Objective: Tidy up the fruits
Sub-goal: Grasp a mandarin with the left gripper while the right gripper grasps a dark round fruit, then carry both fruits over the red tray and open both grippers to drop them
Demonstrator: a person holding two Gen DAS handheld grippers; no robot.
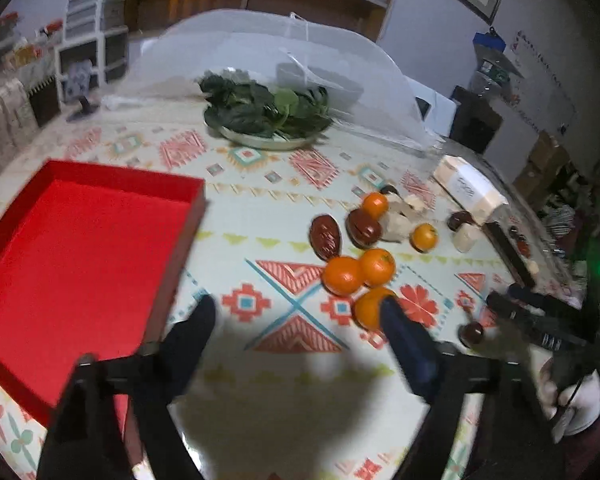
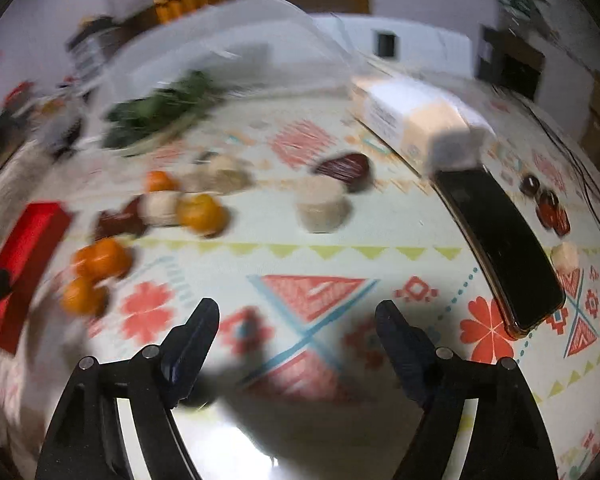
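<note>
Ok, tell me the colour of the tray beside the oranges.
The tray is bright red inside and out, and empty. The left wrist view shows it best.

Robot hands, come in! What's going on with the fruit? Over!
Left claw open, empty. Right claw open, empty. Oranges loose on the table; red tray empty. Phone lies near the right claw.

My right gripper (image 2: 296,320) hangs wide open and empty over the patterned tablecloth (image 2: 380,240), oranges (image 2: 100,258) blurred at left, phone (image 2: 500,248) at right.
</note>
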